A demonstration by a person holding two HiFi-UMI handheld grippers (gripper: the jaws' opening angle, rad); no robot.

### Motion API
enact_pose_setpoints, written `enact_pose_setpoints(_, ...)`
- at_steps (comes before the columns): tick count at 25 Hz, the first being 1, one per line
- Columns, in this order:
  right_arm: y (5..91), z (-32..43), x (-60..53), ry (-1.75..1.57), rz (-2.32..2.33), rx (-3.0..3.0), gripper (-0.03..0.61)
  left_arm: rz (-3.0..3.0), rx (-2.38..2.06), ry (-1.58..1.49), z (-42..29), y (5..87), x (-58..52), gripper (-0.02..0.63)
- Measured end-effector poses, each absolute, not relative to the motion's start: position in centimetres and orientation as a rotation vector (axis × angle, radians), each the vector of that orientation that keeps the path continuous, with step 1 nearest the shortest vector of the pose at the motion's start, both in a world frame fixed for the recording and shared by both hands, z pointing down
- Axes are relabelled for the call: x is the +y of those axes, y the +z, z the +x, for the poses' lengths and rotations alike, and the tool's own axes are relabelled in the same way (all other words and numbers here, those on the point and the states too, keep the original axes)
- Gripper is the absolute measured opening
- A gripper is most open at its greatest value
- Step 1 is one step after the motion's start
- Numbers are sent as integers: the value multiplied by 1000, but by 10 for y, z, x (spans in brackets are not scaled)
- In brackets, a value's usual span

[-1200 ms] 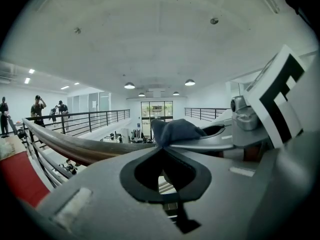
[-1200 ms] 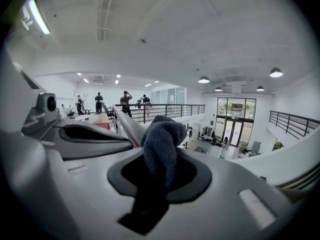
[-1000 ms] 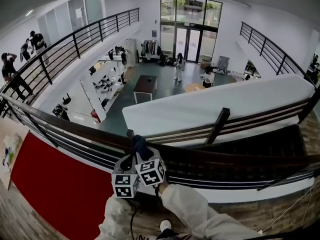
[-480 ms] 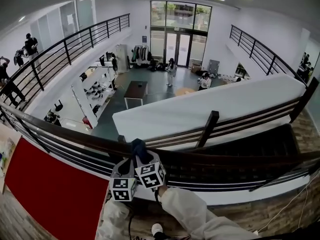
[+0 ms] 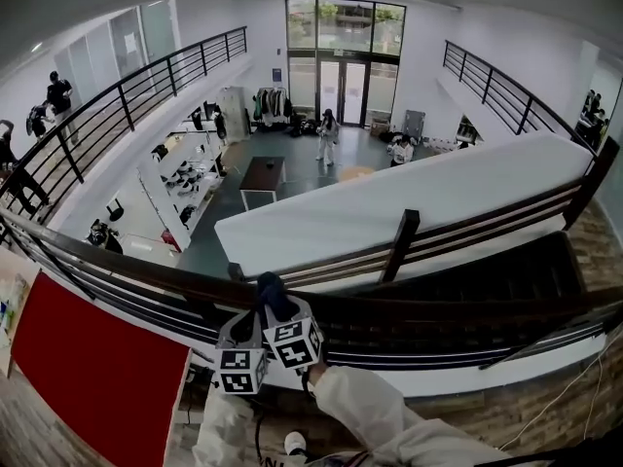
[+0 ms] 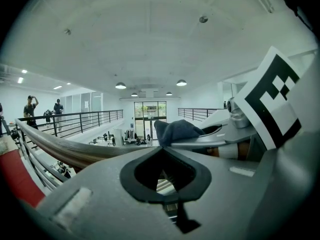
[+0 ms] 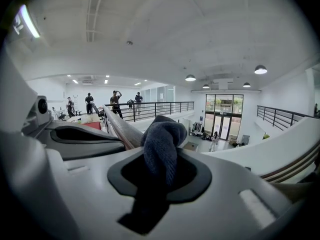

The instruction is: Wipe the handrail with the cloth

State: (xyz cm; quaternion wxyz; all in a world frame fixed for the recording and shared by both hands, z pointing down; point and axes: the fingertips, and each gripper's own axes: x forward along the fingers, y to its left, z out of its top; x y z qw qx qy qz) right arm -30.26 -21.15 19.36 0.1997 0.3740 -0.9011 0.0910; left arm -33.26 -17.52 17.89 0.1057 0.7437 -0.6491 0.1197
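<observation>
Dark cloth (image 7: 162, 144) in right hand-held gripper (image 7: 160, 156) at handrail (image 5: 467, 311); left hand-held gripper (image 6: 161, 150) closed, empty

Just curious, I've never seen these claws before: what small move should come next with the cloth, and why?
Probably slide the right claw sideways along the handrail. It's shut on the cloth, the cloth seems to rest on the handrail's top, and much handrail stretches away on either side.

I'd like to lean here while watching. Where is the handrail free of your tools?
The handrail is bare right of the cloth, out to the picture's edge, and left of it, above the red panel. It is crowded only where the left gripper and the right gripper, clamped on the cloth, sit side by side.
</observation>
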Motion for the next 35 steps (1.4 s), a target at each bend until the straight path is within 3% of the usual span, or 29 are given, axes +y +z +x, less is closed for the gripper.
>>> enact_pose_setpoints(17, 190, -146, -217, 313, 1184, -2515, 95, 2342, -1760, 425, -172, 171, -196, 2)
enact_pose_setpoints(35, 192, 113, -216, 363, 1296, -2446, 95, 2423, -1607, 418, 77, 179, -195, 2)
